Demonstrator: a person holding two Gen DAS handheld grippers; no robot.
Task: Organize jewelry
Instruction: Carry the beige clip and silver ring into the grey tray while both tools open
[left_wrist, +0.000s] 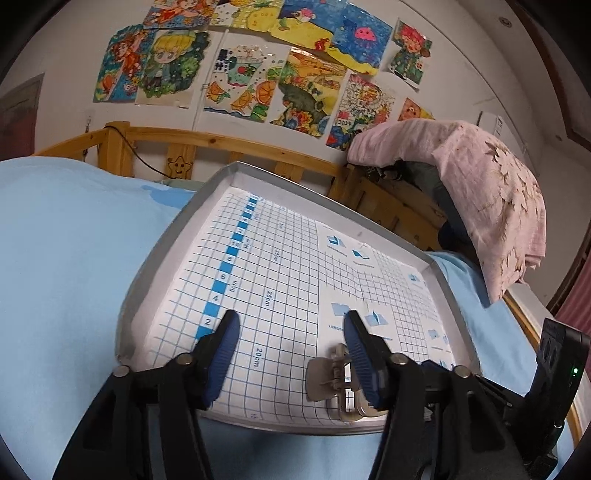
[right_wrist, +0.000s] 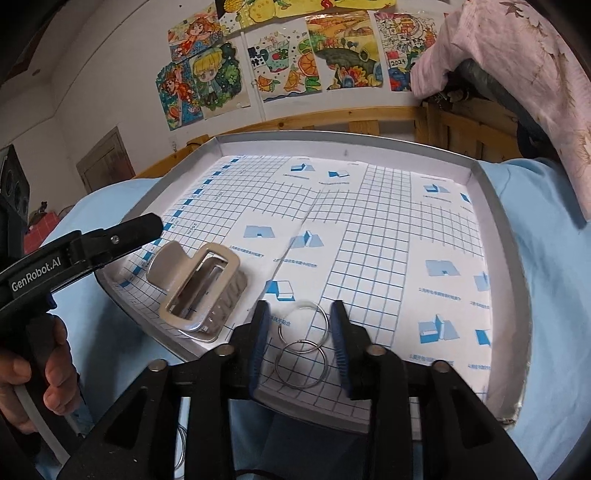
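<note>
Grid-lined tray (right_wrist: 495, 229), two rings (right_wrist: 302, 345) lying loose between parted right hand-held gripper (right_wrist: 301, 332) fingers

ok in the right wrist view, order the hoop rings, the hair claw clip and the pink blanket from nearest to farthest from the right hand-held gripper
1. hoop rings: between the right hand-held gripper fingers, on the tray.
2. hair claw clip: left, near the tray's edge.
3. pink blanket: far upper right, beyond the tray.

A: What's at twelve o'clock?
B: Drawings (left_wrist: 243, 70) taped on the wall, above a wooden rail (left_wrist: 207, 142).
A: And at three?
B: A pink blanket (left_wrist: 491, 192), draped and hanging.
A: Underneath it all?
B: A blue bedsheet (left_wrist: 70, 251); a door (right_wrist: 107, 160) at nine.
</note>
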